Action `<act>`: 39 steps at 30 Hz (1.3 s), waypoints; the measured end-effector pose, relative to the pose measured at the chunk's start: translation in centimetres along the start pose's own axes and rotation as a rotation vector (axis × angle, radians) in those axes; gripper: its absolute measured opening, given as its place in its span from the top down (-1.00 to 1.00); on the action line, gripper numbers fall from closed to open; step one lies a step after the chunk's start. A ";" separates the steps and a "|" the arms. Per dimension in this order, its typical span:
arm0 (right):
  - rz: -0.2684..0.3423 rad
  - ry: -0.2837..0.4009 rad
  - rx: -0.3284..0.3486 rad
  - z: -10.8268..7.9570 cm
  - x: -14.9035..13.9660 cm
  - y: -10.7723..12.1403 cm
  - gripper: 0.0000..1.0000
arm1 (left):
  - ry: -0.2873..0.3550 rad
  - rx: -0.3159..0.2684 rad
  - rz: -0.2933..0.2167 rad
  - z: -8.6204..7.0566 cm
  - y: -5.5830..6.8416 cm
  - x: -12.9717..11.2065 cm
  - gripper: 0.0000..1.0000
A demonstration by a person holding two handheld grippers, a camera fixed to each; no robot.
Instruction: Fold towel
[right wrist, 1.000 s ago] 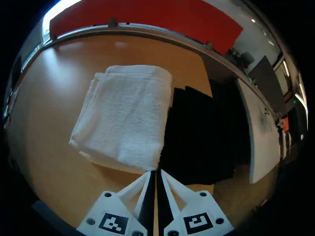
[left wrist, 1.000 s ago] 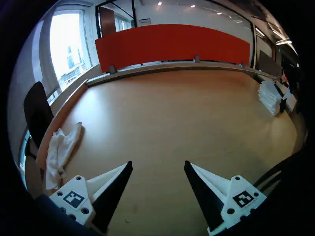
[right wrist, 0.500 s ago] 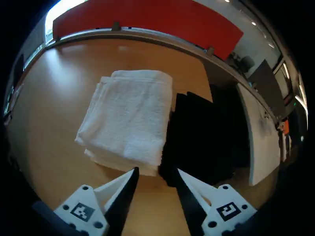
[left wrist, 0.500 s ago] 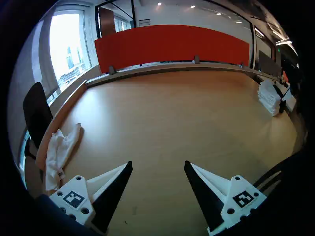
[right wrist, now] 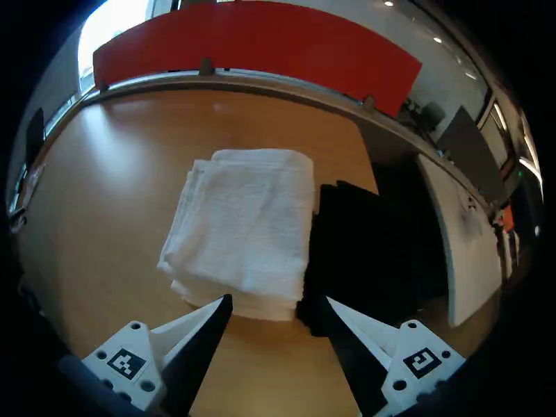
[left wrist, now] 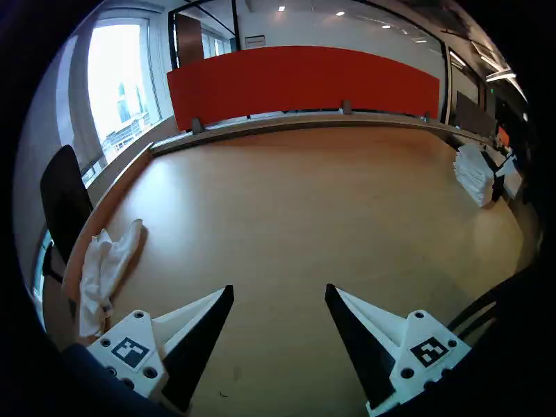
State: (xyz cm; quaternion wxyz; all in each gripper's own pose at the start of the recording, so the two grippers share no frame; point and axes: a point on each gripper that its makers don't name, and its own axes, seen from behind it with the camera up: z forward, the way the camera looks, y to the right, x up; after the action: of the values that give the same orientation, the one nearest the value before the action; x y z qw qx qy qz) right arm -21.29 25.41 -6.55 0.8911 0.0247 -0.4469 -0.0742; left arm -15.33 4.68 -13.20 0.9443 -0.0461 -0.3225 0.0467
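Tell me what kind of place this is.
Probably an open-plan office: a long light wooden desk with a red divider screen along its far edge, a black office chair beside it, and a tall window.

- The table (left wrist: pixel 292 208) is wood-look, smooth, with a soft sheen; pale glare lies toward its far left corner.
- The folded towel (right wrist: pixel 243 222) is white terry cloth, nubbly and matt, its stacked layers showing at the near edge.
- The crumpled cloth (left wrist: pixel 104 271) at the table's left edge is thin, white and creased.
- The left gripper (left wrist: pixel 278 288) and right gripper (right wrist: pixel 276 299) are matt white plastic with black inner finger faces.
- The red divider (left wrist: pixel 306 76) along the far edge looks flat and matt.
- The black pile (right wrist: pixel 368 250) touching the towel is dull; its material cannot be told.
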 end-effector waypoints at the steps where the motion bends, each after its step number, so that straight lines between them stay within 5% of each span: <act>1: 0.009 0.009 0.001 0.0 0.2 -0.1 -0.88 | 0.001 0.000 0.000 0.0 0.0 0.0 -0.96; 15: 0.150 0.169 0.025 -0.6 3.9 -1.2 -0.92 | 0.005 0.007 -0.004 -0.4 -0.1 -0.1 -0.96; 39: 0.137 0.224 0.028 1.4 8.0 -1.4 -1.00 | 0.002 0.017 -0.003 -0.5 0.0 0.0 -0.96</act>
State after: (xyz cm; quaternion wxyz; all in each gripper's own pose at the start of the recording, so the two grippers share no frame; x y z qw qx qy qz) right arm -17.87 22.87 0.45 0.9380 0.0147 -0.3463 -0.0034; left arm -15.01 4.67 -13.56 0.9450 -0.0377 -0.3213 0.0479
